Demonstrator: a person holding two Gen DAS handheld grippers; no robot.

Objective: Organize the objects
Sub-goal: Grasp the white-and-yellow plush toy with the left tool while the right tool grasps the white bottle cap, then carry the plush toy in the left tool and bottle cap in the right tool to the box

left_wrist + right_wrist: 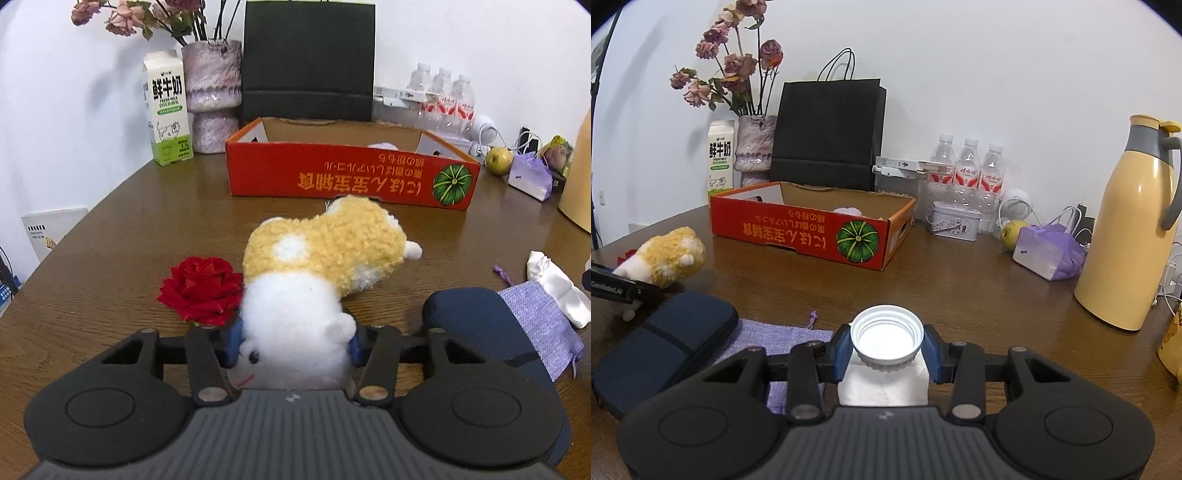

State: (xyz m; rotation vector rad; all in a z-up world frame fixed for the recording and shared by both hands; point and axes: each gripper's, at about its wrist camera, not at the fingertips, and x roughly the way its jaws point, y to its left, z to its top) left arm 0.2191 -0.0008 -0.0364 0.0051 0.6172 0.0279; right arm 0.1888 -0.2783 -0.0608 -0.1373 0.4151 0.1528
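A yellow and white plush toy (325,251) lies on the brown table (147,229). My left gripper (293,345) is shut on its white end, with the blue pads (232,343) pressing into the fluff on both sides. A red rose head (201,288) lies just left of the toy. My right gripper (886,354) is shut on a white bottle with a ribbed white cap (886,338), held over a purple cloth pouch (783,332). The open red cardboard box (332,177) (798,232) stands behind, with something pale inside. The plush toy (670,254) shows at the left of the right wrist view.
A navy zip case (480,325) (661,343) lies between the two grippers. Along the wall stand a milk carton (168,110), a vase of dried roses (214,96), a black paper bag (827,133) and water bottles (967,170). A yellow thermos jug (1126,229), a tin (955,221), a pear (1014,230) and a purple bag (1049,251) stand at the right.
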